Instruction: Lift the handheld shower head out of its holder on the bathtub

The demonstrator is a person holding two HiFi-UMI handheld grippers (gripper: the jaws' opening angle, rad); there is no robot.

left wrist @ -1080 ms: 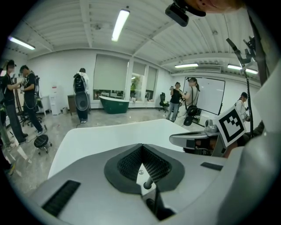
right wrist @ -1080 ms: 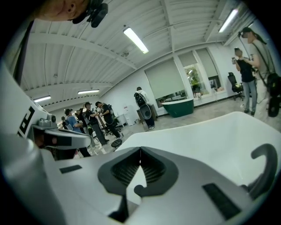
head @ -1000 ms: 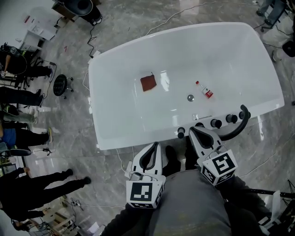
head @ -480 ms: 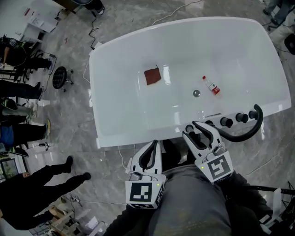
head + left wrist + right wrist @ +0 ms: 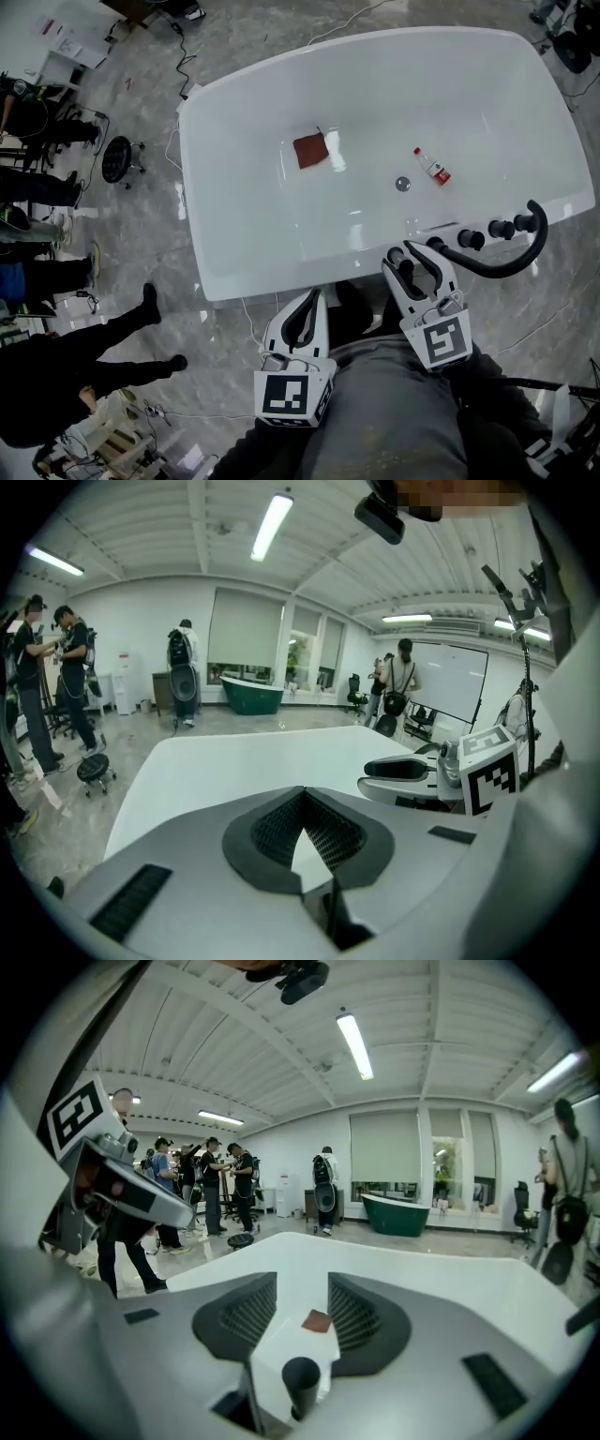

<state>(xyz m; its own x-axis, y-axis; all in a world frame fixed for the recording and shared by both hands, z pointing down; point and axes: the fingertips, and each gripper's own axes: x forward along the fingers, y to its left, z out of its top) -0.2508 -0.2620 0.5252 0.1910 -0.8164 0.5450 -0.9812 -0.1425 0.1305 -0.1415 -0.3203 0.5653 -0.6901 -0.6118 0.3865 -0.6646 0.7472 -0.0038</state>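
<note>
Open lab hall: freestanding bathtub [image 5: 234, 216], whiteboard [image 5: 459, 682], rolling stool [image 5: 118, 159].

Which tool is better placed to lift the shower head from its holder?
Right. The right tool, its jaws just opening around a dark post, sits beside the black shower head; the left tool is shut, farther left.

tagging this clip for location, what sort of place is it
Likely an open lab or test hall, not a bathroom: white freestanding bathtub on grey stone floor, black wheeled stool, large white whiteboard.
</note>
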